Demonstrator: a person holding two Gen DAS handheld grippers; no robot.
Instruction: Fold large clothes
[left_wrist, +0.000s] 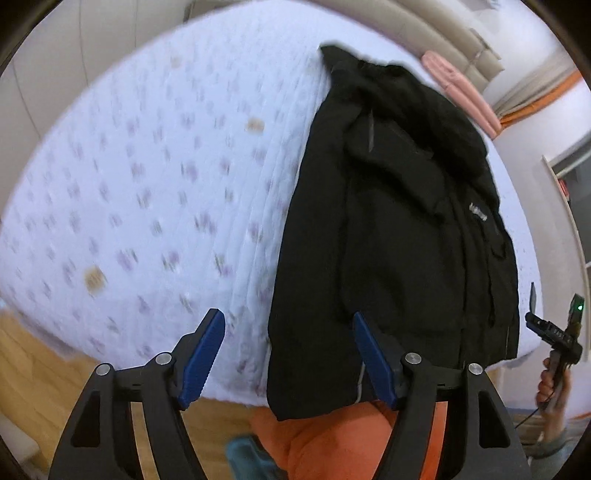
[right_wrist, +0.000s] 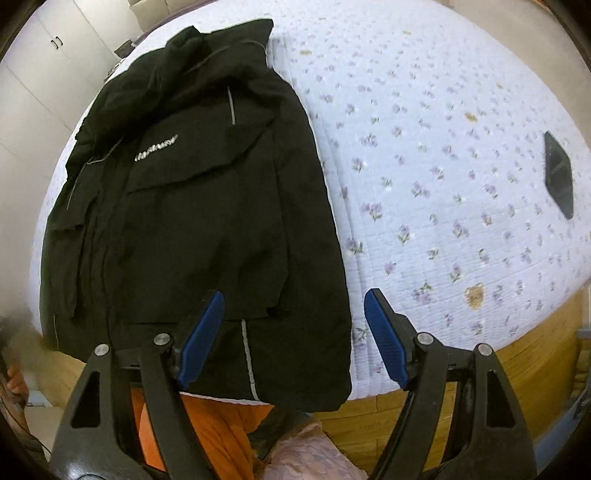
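A large black jacket (left_wrist: 399, 229) lies lengthwise on the bed, sleeves folded in, hem hanging over the near edge. It also shows in the right wrist view (right_wrist: 192, 206), with a white logo on the chest. My left gripper (left_wrist: 288, 354) is open and empty above the bed edge, its right finger over the jacket's hem. My right gripper (right_wrist: 293, 336) is open and empty above the jacket's hem corner. The right gripper also shows at the far right of the left wrist view (left_wrist: 554, 332), held by a hand.
The bed has a white quilt with purple flowers (right_wrist: 443, 184). A black flat object (right_wrist: 558, 175) lies on it at the right. A pink garment (left_wrist: 461, 88) lies near the headboard. Orange trousers (left_wrist: 351, 443) and a wooden floor (right_wrist: 517, 373) are below.
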